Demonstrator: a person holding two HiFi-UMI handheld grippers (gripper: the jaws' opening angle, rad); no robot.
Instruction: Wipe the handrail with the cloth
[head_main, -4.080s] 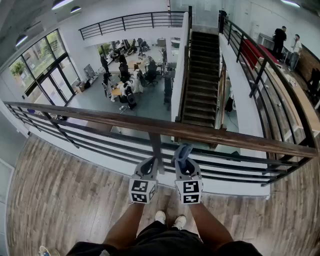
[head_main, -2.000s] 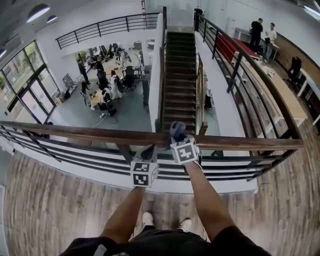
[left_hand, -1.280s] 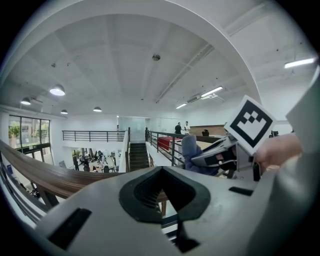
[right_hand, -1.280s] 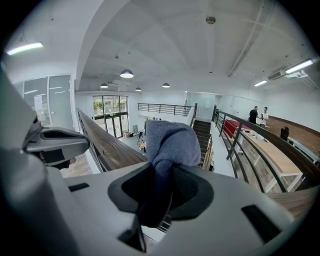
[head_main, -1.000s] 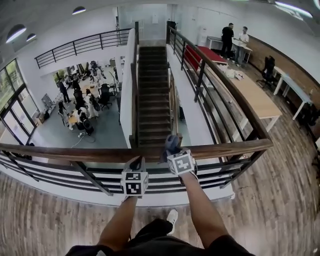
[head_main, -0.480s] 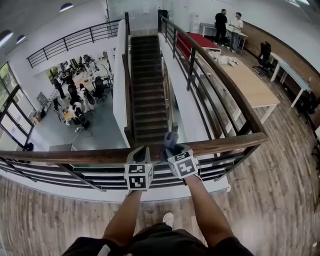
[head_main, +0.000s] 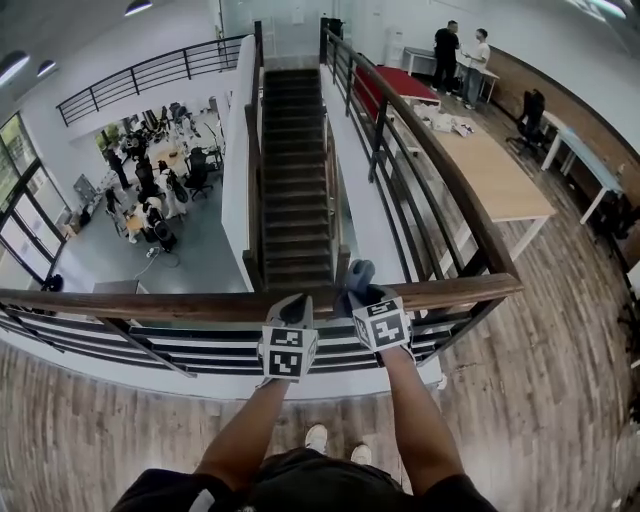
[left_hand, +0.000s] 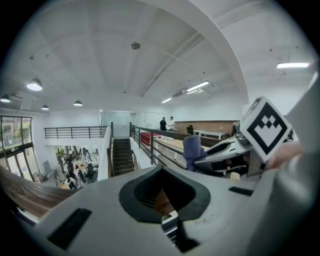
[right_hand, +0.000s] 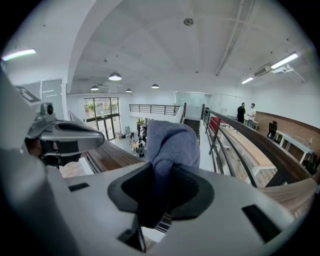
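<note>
Right claw (head_main: 357, 292), pinching the cloth (head_main: 359, 272), has slid rightward along the handrail (head_main: 150, 303); wiping looks under way; left claw (head_main: 291, 304) pressed together, empty.

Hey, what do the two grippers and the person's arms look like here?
The left gripper and right gripper have light grey bodies, each carrying a white cube with black square markers. From their own cameras, each body shows a black-rimmed opening and dark rectangular slots. The forearms are unsleeved; the clothing is dark.

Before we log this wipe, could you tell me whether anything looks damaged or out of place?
Nothing stands out: the handrail looks intact and the cloth sits clamped in the right gripper.
</note>
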